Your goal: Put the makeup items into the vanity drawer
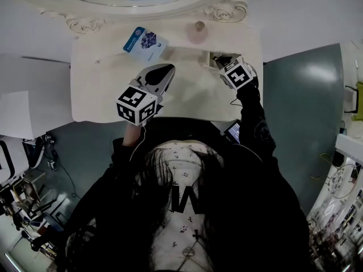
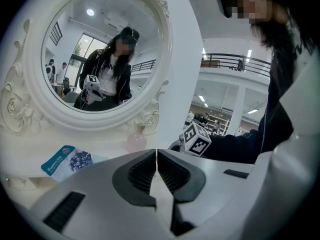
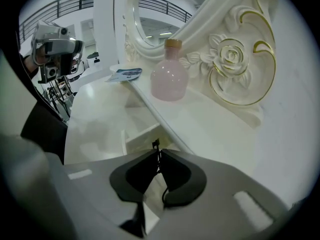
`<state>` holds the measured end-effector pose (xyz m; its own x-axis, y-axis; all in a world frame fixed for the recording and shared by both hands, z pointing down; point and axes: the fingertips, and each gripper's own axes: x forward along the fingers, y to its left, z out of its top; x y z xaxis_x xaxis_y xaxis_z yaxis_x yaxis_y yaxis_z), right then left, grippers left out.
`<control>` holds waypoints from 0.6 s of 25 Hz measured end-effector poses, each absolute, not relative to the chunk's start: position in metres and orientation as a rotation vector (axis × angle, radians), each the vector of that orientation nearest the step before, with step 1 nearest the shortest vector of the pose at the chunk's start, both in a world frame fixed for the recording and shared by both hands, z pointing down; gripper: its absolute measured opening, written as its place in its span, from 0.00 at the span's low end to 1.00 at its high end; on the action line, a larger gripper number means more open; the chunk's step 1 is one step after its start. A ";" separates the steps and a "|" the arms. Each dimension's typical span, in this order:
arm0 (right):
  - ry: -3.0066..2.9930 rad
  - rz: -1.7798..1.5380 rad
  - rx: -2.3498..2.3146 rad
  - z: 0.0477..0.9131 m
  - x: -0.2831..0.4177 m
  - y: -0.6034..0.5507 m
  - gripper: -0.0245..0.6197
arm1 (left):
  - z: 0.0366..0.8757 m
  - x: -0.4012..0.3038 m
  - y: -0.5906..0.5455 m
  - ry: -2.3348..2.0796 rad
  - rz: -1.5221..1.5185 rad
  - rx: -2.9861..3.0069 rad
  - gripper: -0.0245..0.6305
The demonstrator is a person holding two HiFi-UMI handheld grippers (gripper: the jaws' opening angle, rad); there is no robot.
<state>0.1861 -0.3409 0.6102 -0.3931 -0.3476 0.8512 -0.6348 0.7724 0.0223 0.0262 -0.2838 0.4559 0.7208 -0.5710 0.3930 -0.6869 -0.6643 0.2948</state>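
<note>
Cream-white vanity top (image 1: 96,89) is spreading out beneath you, with its carved oval mirror (image 2: 100,49) rising at the back and showing your reflection. You are holding the left gripper (image 2: 157,153) above the middle of the tabletop, pointing toward the mirror. Its jaws are pressing flat against each other with nothing between them. You are reaching the right gripper (image 3: 157,151) to the right end of the raised ledge (image 3: 200,119) under the mirror. Its jaws are drawn narrow and pinching a thin black item (image 3: 156,145) at their tips, too small for you to tell what it is. Just beyond those tips a small drawer (image 3: 132,134) is standing pulled out below the ledge, and what is showing of its inside is looking bare. A pink bottle (image 3: 169,79) with a tan cap is standing upright on the ledge, close to the gilded rose carving of the mirror frame. A blue sachet (image 1: 144,42) printed with dark berries is lying flat further left along the ledge, well apart from the drawer and ahead of your left gripper (image 1: 161,71). Neither the bottle nor the sachet is touching a gripper
</note>
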 end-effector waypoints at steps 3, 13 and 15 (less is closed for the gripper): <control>-2.011 0.384 0.757 0.611 0.186 -0.342 0.10 | 0.457 0.024 -0.285 -0.964 0.371 2.503 0.04; -2.008 0.382 0.853 0.608 0.189 -0.345 0.13 | 0.455 0.020 -0.287 -0.937 0.360 2.517 0.04; -2.025 0.392 0.885 0.602 0.188 -0.343 0.13 | 0.454 0.019 -0.286 -0.930 0.361 2.522 0.04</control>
<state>0.1883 -0.3434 0.6021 -0.3715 -0.4410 0.8170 -0.7141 0.6981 0.0521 0.0190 -0.2861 0.4544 0.7416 -0.5533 0.3793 -0.6643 -0.6846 0.3002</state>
